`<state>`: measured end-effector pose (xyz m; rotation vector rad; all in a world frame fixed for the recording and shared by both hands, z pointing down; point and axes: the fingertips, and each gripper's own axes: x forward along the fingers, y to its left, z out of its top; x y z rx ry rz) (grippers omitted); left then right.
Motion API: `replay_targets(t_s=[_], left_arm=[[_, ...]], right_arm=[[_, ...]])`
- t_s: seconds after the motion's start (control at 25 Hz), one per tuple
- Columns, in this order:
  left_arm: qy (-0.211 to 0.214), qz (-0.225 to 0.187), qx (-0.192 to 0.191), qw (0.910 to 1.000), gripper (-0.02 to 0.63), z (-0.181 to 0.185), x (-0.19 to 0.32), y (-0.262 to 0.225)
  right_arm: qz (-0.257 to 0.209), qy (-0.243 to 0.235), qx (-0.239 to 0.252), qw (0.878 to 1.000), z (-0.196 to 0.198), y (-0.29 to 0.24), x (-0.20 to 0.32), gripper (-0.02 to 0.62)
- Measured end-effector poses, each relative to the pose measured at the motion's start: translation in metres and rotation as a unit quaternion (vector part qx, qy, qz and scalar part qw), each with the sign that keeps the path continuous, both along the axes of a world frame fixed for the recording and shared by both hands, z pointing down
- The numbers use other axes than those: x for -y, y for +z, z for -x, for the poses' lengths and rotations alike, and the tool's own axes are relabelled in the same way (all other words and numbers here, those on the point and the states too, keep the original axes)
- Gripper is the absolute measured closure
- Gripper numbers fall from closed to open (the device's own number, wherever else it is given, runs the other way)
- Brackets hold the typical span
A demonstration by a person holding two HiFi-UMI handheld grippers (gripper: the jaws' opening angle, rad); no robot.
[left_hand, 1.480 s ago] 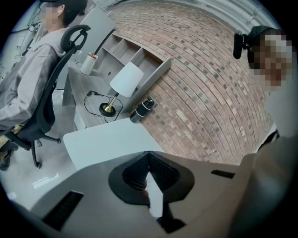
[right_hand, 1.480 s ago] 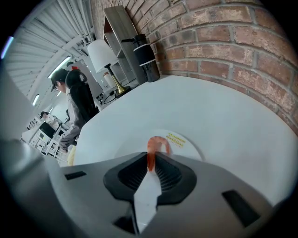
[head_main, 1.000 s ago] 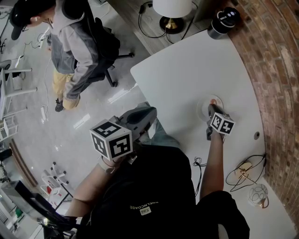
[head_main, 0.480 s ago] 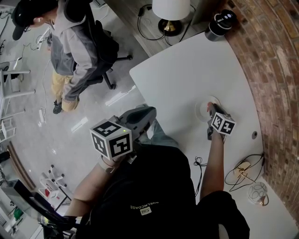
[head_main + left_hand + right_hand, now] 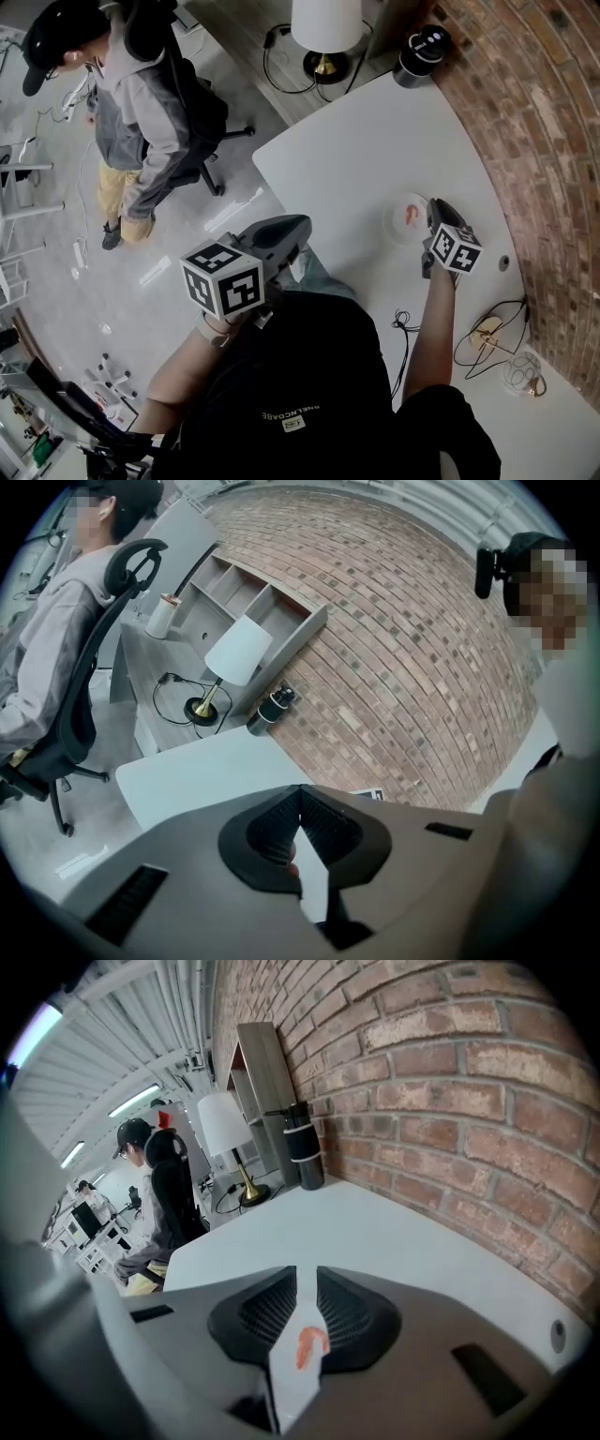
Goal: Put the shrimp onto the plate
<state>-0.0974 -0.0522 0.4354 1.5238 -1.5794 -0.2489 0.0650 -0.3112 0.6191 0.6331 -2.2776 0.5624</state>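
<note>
Chg vs. earlier frames: right gripper [image 5: 436,212] was drawn back off the small round white plate [image 5: 395,226], which it had covered. The small orange-pink shrimp [image 5: 412,213] was thereby uncovered.

1. Shrimp: lay on plate, nr centre, touched by neither gripper. Placing judged done.
2. Right gripper: jaws parted by a narrow gap, nothing held. Shrimp was seen through the gap, ahead and below. Tips were kept just beside plate's wall-side rim, prob. so that the shrimp was cleared before full withdrawal.
3. Left gripper [image 5: 296,228]: jaws closed tip to tip, empty. Held off the table over the lap, prob. parked so as not to obstruct.
4. White curved table [image 5: 375,141]: plate was set well in from the near edge, so risk of it being knocked off was judged low. Bare top lay open twd the black cylindrical flask [image 5: 418,54] at the far corner and the white-shaded brass-footed lamp [image 5: 325,21] beyond. Room was tighter twd the red brick wall [image 5: 525,112] and the black cable loop [image 5: 487,337] nr the elbow.
5. Person in grey hooded top [image 5: 141,103]: stood on the floor, well apart from table.
</note>
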Motion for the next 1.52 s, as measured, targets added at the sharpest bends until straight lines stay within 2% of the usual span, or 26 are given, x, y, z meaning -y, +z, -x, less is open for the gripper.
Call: replay_targets(t_s=[0.28,0.6,0.84,1.04,1.52], left_arm=[[0.047,-0.012,0.009,0.9988,0.603,-0.003,0.008,-0.012],[0.124,-0.030,0.016,0.9917,0.603,-0.017,0.036,-0.028],[0.189,-0.040,0.010,0.9810,0.603,-0.040,0.058,-0.032],[0.245,-0.049,0.004,0.9682,0.603,-0.063,0.074,-0.033],[0.341,-0.067,-0.009,0.9376,0.603,-0.107,0.106,-0.039]], right_arm=[[-0.059,0.027,0.041,0.997,-0.007,-0.067,0.004,0.543],[-0.113,0.084,0.075,0.987,-0.046,-0.131,-0.006,0.545],[-0.137,0.133,0.076,0.979,-0.084,-0.157,-0.021,0.545],[-0.148,0.180,0.072,0.970,-0.118,-0.168,-0.041,0.543],[-0.157,0.280,0.073,0.944,-0.176,-0.187,-0.097,0.545]])
